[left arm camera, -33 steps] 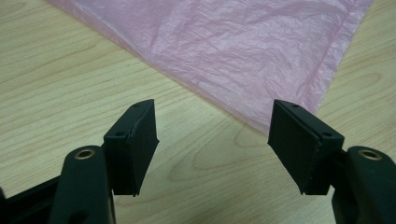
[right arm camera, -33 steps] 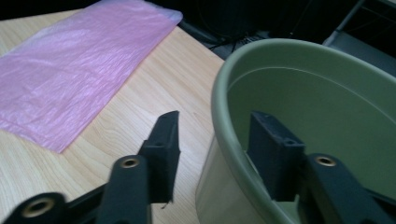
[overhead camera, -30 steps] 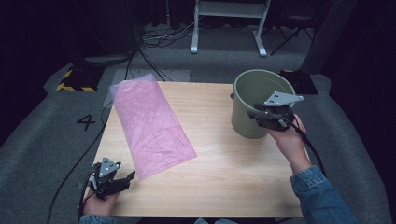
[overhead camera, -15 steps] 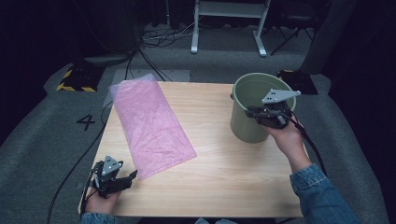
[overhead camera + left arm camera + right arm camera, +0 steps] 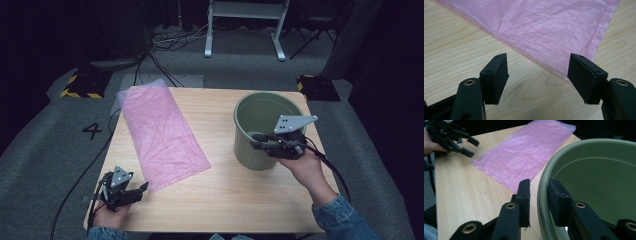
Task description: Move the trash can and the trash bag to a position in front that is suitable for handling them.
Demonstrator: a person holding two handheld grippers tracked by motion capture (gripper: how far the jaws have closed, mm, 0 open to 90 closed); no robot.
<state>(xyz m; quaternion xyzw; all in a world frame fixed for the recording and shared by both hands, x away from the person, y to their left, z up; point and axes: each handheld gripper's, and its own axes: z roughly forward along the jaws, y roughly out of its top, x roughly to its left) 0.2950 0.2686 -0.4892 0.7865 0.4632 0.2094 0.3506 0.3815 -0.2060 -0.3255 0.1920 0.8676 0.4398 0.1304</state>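
The green bucket (image 5: 260, 131) stands on the right half of the wooden table (image 5: 225, 200), well apart from the pink plastic bag (image 5: 162, 135) lying flat on the left half. The right gripper (image 5: 257, 141) straddles the bucket's near rim, one jaw outside the wall and one inside; its jaws have just been closing and then easing slightly around that rim. To shift the bucket well, I would keep the pinch square on the rim and slide it low, so it does not tip.

The left gripper (image 5: 142, 189) rests at the near left corner, jaws wide apart and empty.

The right gripper view shows how the jaws bracket the rim (image 5: 541, 187), which the high view hides. The left gripper view shows the bag's crinkled corner (image 5: 579, 67) just beyond its jaws.
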